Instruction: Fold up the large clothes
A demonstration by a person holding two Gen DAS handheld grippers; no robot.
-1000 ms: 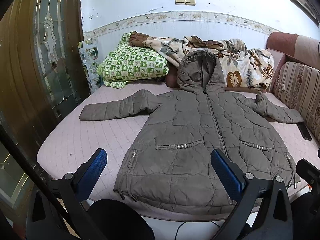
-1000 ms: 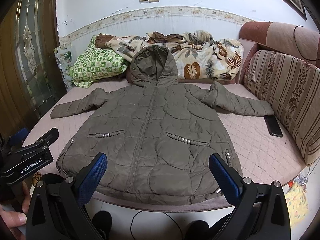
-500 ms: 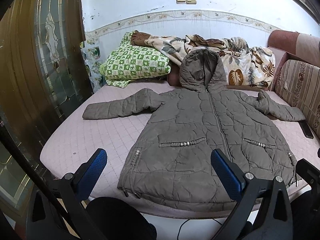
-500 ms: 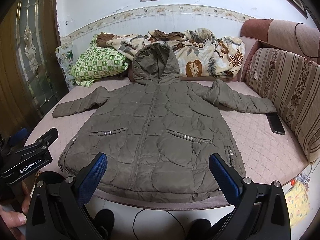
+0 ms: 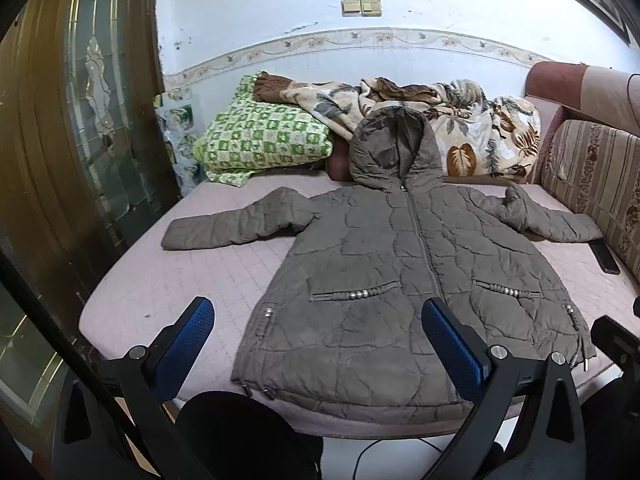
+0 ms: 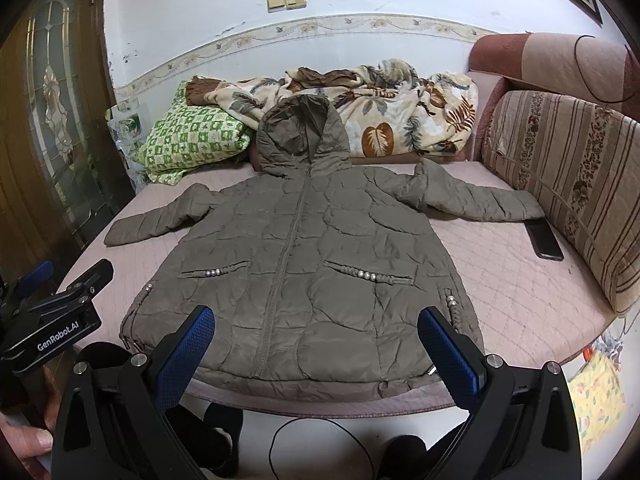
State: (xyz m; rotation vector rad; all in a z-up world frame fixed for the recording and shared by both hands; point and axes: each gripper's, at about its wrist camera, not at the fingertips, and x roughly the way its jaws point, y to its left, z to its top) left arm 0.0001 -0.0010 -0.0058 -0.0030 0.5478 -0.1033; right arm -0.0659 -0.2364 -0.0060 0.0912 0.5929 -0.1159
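A large olive-brown quilted hooded coat [image 5: 400, 272] lies flat, front up and zipped, on a pink quilted bed [image 5: 168, 280]. Both sleeves are spread out sideways and the hood points to the far wall. It also shows in the right wrist view [image 6: 304, 256]. My left gripper [image 5: 318, 340] is open and empty, held off the bed's near edge over the coat's lower left hem. My right gripper [image 6: 316, 344] is open and empty, off the near edge before the hem's middle. The left gripper's body shows at the left of the right wrist view [image 6: 56, 316].
A green checked pillow [image 5: 260, 140] and a leaf-print blanket [image 5: 460, 128] lie at the bed's far end. A striped sofa back [image 6: 568, 184] borders the right side, with a black phone [image 6: 544, 238] beside it. A wooden glass door [image 5: 80, 120] stands at left. A cable [image 6: 304, 432] lies on the floor.
Both grippers have risen and tilted slightly, so the coat sits a little lower and further right in view. The coat has not moved. Both grippers stay open.
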